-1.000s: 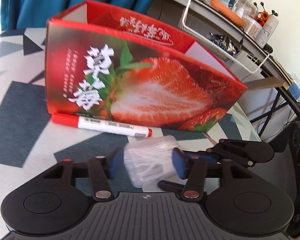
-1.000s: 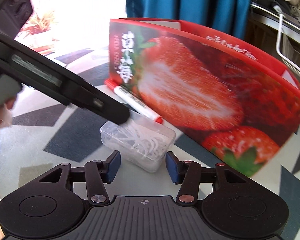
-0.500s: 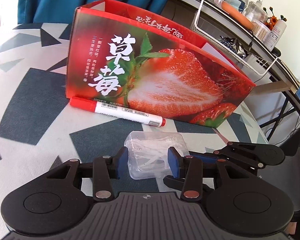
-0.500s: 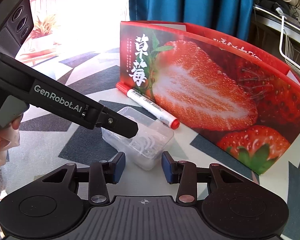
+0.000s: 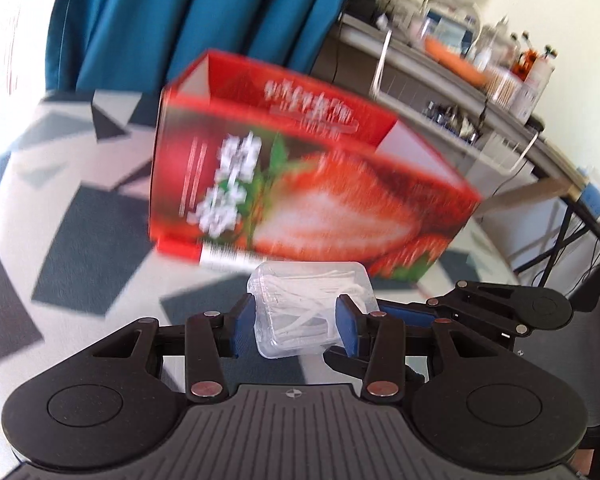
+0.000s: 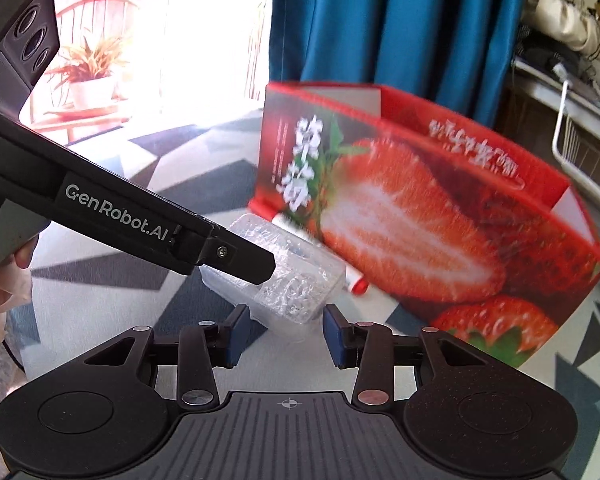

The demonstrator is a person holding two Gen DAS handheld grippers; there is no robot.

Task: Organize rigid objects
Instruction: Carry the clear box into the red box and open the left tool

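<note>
Left wrist: left gripper [image 5: 296, 322] jaws clamp clear case [image 5: 310, 308]; right gripper [image 6: 286, 334] jaws seemingly too.

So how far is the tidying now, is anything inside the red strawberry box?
Nothing looks done yet: the strawberry box shows only bare inner walls, and its floor is hidden. In hand: the clear box, pinched by the left tongs, with the right tongs on its other end. Left to do: the red marker, lying on the table beside the strawberry box.
</note>
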